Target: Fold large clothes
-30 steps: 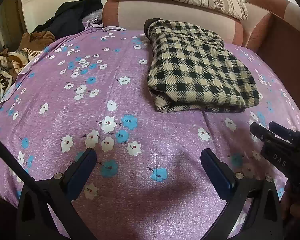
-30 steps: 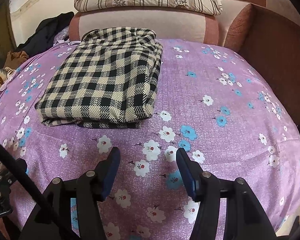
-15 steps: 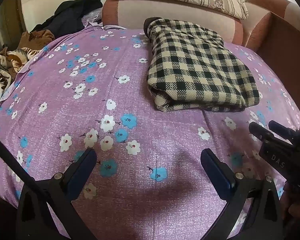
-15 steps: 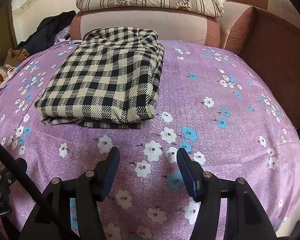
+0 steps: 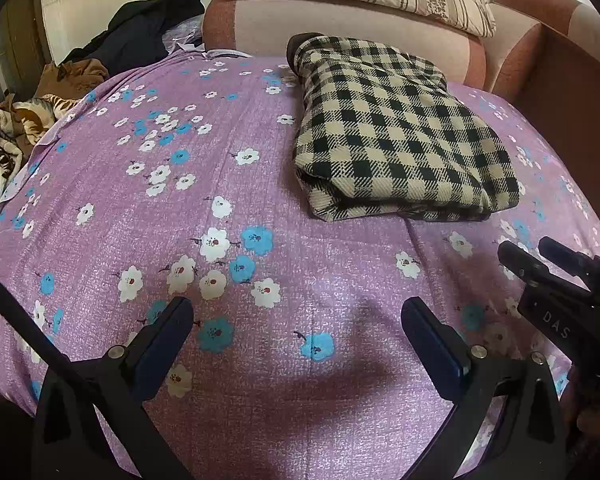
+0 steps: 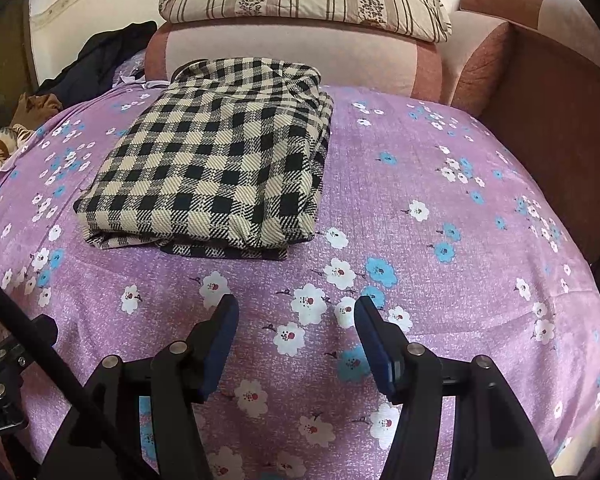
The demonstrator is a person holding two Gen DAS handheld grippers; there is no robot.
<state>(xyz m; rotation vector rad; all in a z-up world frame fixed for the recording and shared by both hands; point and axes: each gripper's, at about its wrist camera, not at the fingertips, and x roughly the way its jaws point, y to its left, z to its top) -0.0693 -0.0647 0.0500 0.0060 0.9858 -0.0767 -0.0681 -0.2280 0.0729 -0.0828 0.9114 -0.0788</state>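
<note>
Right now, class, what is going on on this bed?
A person holds a gripper in each hand above a purple flowered bedsheet. The left gripper and right gripper are both open and empty. The checked garment lies folded near the headboard, untouched.

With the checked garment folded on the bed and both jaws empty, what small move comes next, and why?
Probably reach the left gripper toward the dark clothes heaped at the bed's far left corner. The checked garment lies as a neat folded stack, both grippers hang open over bare sheet, right gripper included, so nothing remains here.
</note>
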